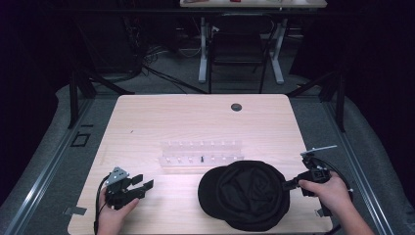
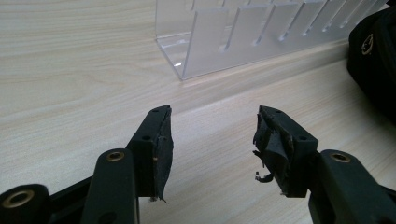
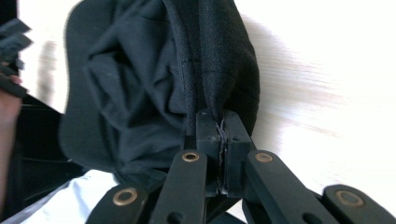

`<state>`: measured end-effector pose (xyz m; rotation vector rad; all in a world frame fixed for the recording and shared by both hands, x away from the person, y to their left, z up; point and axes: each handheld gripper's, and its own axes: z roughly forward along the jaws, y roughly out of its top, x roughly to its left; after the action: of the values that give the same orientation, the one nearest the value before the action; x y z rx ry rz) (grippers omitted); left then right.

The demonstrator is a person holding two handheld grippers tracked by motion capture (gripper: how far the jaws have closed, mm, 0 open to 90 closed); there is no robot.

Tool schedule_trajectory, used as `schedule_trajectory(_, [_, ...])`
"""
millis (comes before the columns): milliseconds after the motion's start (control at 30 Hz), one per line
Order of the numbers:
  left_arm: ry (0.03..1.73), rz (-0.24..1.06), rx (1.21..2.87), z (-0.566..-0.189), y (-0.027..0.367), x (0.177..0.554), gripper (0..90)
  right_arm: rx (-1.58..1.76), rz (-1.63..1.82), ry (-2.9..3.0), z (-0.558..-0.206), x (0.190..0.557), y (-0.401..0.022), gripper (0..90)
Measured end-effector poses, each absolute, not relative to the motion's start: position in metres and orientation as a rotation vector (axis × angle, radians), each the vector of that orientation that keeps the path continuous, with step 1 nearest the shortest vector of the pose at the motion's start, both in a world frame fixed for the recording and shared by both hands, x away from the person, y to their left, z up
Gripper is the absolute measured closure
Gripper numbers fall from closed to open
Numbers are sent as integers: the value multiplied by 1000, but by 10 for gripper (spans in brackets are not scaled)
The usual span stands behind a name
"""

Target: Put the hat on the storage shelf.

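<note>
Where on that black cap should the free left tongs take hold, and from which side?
Probably the cap's left rim, near the brim, coming in level from the left. The right tongs are already shut on the opposite rim, so a grip across from them would spread the soft, crumpled fabric. The left tongs stand open on the table beside it, with bare wood between them and the cap.

— What sits where on the worktop (image 1: 147,117)?

— The cap (image 1: 244,195) lies on the near part, right of centre. Just behind it stands the slotted rack (image 1: 201,152), near the middle.

— And the grippers?

— The left gripper (image 1: 142,185) is over the near left corner, well apart from the cap. The right gripper (image 1: 286,185) is at the cap's right edge, its jaws pinched on the fabric there.

— Anything behind?

— A grommet hole (image 1: 236,106) at the far edge.
</note>
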<state>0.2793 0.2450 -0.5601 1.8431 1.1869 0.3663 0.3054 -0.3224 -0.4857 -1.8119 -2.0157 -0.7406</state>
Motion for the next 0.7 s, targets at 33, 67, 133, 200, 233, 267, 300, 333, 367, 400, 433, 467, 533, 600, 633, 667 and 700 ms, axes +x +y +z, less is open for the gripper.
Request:
schedule_trajectory(33, [1187,366,1843,-560,245,279,463,-1812,-741,-2016,-486,305,-322,885])
schedule_trajectory(67, [1187,366,1843,-560,245,279,463,-1799,-776,-1989,-482,305,-323,885])
schedule_trajectory(133, [1188,366,1843,-560,245,279,464,-1803,-822,-1954,-477,304,-321,885])
schedule_trajectory(200, [1187,364,1844,-560,245,279,464,-1776,-835,-1945,-472,303,-321,885])
schedule_trajectory(233, [1187,364,1844,-560,245,279,464,-1776,-835,-1945,-472,303,-321,885])
schedule_trajectory(267, [1189,365,1843,-560,245,279,464,-1765,-874,-1926,-469,302,-319,886])
schedule_trajectory(300, [1189,365,1842,-560,245,279,464,-1755,-886,-1920,-467,302,-319,886])
schedule_trajectory(333, [1189,365,1842,-560,245,279,464,-1755,-886,-1920,-467,302,-319,886])
schedule_trajectory(367, [1190,365,1842,-560,245,279,464,-1746,-906,-1912,-465,302,-318,885])
schedule_trajectory(400, [1190,365,1842,-560,245,279,464,-1738,-921,-1905,-463,302,-317,885])
schedule_trajectory(433, [1189,362,1846,-560,245,279,464,-1731,-930,-1893,-461,302,-316,886])
schedule_trajectory(467, [1190,363,1846,-560,246,279,464,-1724,-951,-1886,-459,302,-314,886])
schedule_trajectory(533, [1192,360,1855,-560,246,279,464,-1704,-984,-1869,-456,302,-312,886])
schedule_trajectory(600, [1192,360,1853,-560,246,279,464,-1687,-1014,-1847,-452,302,-308,886])
schedule_trajectory(633, [1192,366,1842,-560,246,280,464,-1671,-1020,-1844,-450,302,-307,886])
schedule_trajectory(667, [1193,365,1841,-560,246,280,464,-1662,-1040,-1836,-448,303,-305,886])
schedule_trajectory(700, [1193,363,1838,-561,246,280,464,-1647,-1046,-1839,-446,303,-304,886])
